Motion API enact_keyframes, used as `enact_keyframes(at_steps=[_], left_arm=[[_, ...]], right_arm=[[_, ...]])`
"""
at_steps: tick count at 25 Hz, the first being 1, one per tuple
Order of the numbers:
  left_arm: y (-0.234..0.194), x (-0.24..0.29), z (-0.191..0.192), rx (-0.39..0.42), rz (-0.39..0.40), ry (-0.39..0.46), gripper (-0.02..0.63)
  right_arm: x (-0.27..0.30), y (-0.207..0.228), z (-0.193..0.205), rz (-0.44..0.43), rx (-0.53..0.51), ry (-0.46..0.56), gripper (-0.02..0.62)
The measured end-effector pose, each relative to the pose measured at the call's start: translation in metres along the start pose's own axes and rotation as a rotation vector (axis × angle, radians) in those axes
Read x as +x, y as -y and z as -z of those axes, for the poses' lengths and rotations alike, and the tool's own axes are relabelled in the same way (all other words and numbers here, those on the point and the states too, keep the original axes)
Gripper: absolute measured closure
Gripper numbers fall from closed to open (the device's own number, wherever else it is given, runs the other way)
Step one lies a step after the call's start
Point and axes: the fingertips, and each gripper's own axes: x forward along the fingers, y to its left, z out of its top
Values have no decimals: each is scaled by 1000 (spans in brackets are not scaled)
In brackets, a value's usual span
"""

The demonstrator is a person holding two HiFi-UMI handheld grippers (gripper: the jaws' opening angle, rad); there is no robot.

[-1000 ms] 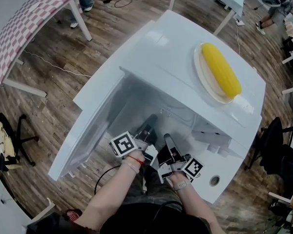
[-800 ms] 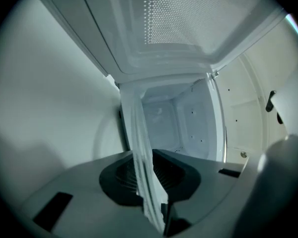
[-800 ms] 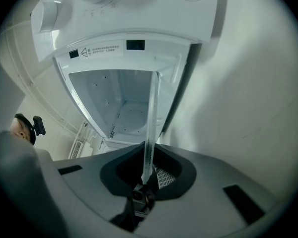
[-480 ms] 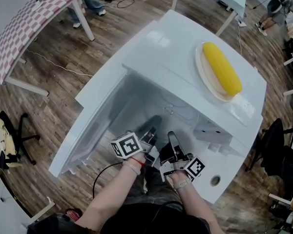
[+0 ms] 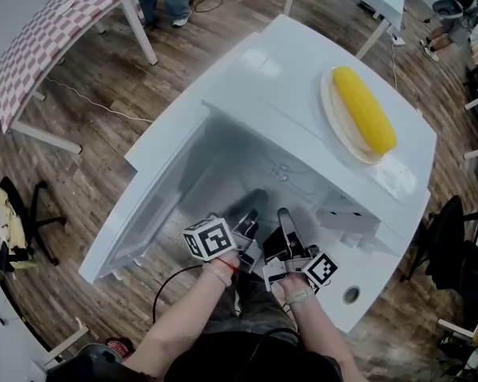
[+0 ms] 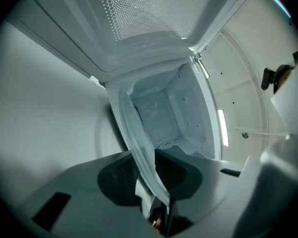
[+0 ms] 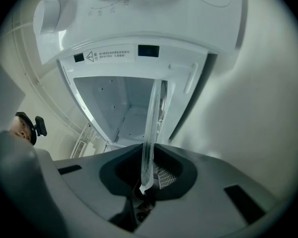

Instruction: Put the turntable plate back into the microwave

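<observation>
Two grippers, my left gripper (image 5: pixel 245 217) and right gripper (image 5: pixel 287 221), both grip tight the near rim of the plate (image 6: pixel 139 135), which reaches level into the open microwave (image 5: pixel 263 78).

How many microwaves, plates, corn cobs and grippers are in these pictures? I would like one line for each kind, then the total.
microwave: 1
plates: 2 (glass turntable plate, white plate)
corn cob: 1
grippers: 2 (left gripper, right gripper)
Total: 6
</observation>
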Motion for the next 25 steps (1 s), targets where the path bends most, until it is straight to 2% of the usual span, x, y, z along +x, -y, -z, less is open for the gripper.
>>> enact_keyframes(at_steps=[11, 25], left_arm=[[-2, 8, -7, -2, 15, 5, 526], [-3, 15, -8, -35, 24, 4, 525]], right_arm=[[19, 1, -15, 10, -67, 6, 532], [32, 5, -34, 62, -87, 58, 532]])
